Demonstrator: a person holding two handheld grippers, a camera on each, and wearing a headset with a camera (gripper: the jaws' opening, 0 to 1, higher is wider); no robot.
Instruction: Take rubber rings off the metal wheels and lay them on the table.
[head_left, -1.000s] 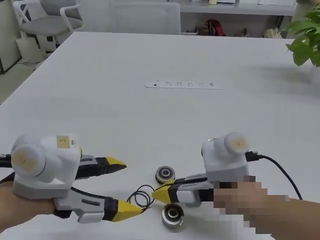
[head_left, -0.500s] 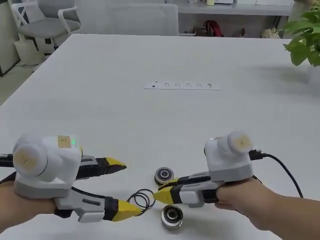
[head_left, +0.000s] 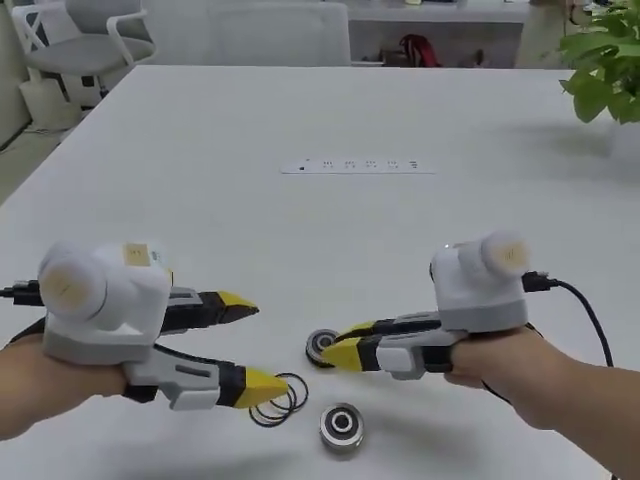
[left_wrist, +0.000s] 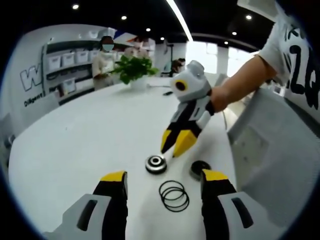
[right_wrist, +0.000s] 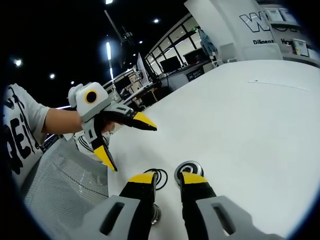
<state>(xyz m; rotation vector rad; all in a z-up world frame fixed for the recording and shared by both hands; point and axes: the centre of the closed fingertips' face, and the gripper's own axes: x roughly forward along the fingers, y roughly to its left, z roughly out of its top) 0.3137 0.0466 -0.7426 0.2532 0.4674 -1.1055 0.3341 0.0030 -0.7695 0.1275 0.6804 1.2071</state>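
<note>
While rubber rings (head_left: 275, 397) lie freed on the surface (head_left: 300, 230), lower centre | two metal wheels (head_left: 342, 426) beside them, leftover rings unclear | left tongs (head_left: 270, 347) released wide | right tongs (head_left: 335, 355) barely parted, empty

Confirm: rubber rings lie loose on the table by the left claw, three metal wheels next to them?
Wrong count: the head view shows two metal wheels, a near wheel and a far wheel. The rubber rings do lie loose on the table by the left claw.
</note>
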